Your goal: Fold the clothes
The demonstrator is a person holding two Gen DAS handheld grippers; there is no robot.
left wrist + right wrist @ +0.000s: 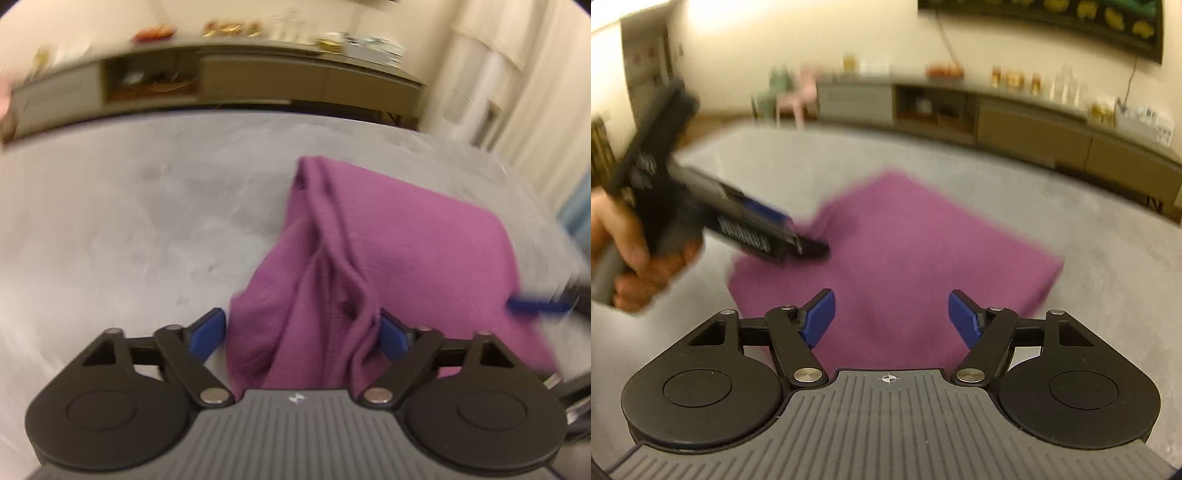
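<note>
**On the grey tabletop: purple garment mid-fold**

On the grey tabletop (1108, 236) the purple garment (905, 251) lies mostly flat, one edge bunched and lifted between the fingers of the left tongs (303, 328). They look spread wide with cloth between, so probably not pinching, though blur makes that iffy. The right tongs (890, 314) hang spread apart over the near edge, holding nothing. Looks like a fold in progress; next move needs a firm pinch on that bunched edge.
</note>
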